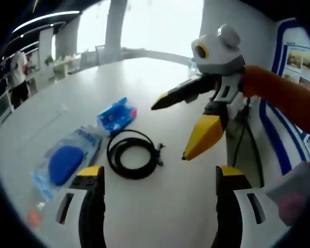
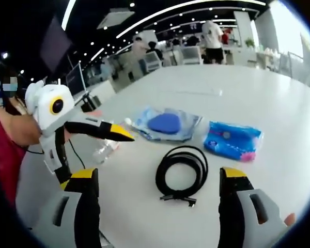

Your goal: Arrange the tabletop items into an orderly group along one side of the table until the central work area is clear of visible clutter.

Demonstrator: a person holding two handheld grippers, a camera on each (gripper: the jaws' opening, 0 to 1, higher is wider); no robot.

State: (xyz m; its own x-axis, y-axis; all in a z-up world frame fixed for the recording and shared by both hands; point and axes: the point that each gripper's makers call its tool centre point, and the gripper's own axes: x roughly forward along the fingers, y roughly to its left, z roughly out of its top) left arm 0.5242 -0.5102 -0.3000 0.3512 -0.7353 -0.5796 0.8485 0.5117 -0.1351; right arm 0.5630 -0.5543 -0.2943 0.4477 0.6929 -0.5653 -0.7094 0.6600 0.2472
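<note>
Left of the coiled black cable (image 1: 133, 154) on the white table (image 1: 160, 77) lies a bagged blue pad (image 1: 65, 163), soft and slippery; beyond it, a crinkly blue packet (image 1: 116, 114). The cable looks light and floppy, best pinched across its loops. Left gripper (image 1: 160, 178) and right gripper (image 2: 157, 181) both stand wide, empty.

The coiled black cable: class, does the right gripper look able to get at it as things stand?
Probably yes. The coiled black cable lies flat on the bare white table, just ahead of the right gripper, whose jaws stand wide open. Nothing sits between them; the blue packets lie beyond it.
</note>
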